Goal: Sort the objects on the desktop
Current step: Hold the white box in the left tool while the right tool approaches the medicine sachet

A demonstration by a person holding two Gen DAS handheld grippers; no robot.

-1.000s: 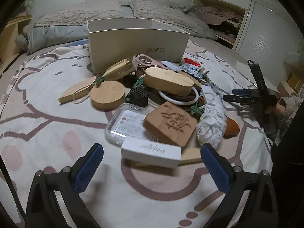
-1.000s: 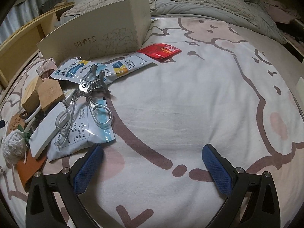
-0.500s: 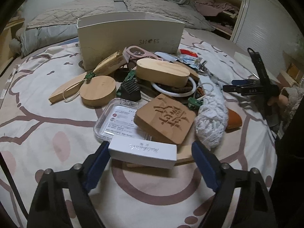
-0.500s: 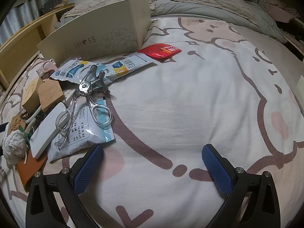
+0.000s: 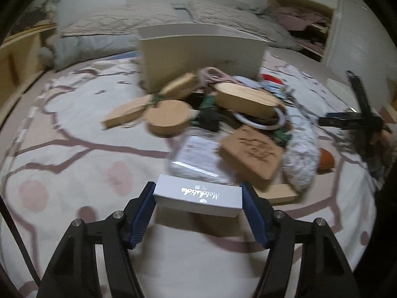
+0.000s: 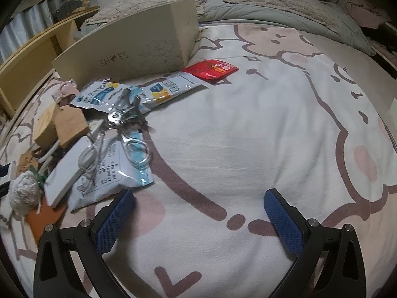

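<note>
- Left hand-held gripper (image 5: 198, 202), at the frame's lower centre, has just been closing; its blue pads now pinch the flat white cardboard box with silver lettering (image 5: 198, 196) by its short ends.
- Right hand-held gripper (image 6: 199, 219) hangs spread and empty over the patterned bedsheet (image 6: 248, 136).
- I'd lift straight and level, clear of the clutter pile, then head for the cream shoe box (image 5: 201, 54) at upper centre.

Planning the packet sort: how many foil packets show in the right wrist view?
4: red packet beside the shoe box, two blue-and-white packets under the curler head, another packet beneath its handles. Others may be hidden.
</note>
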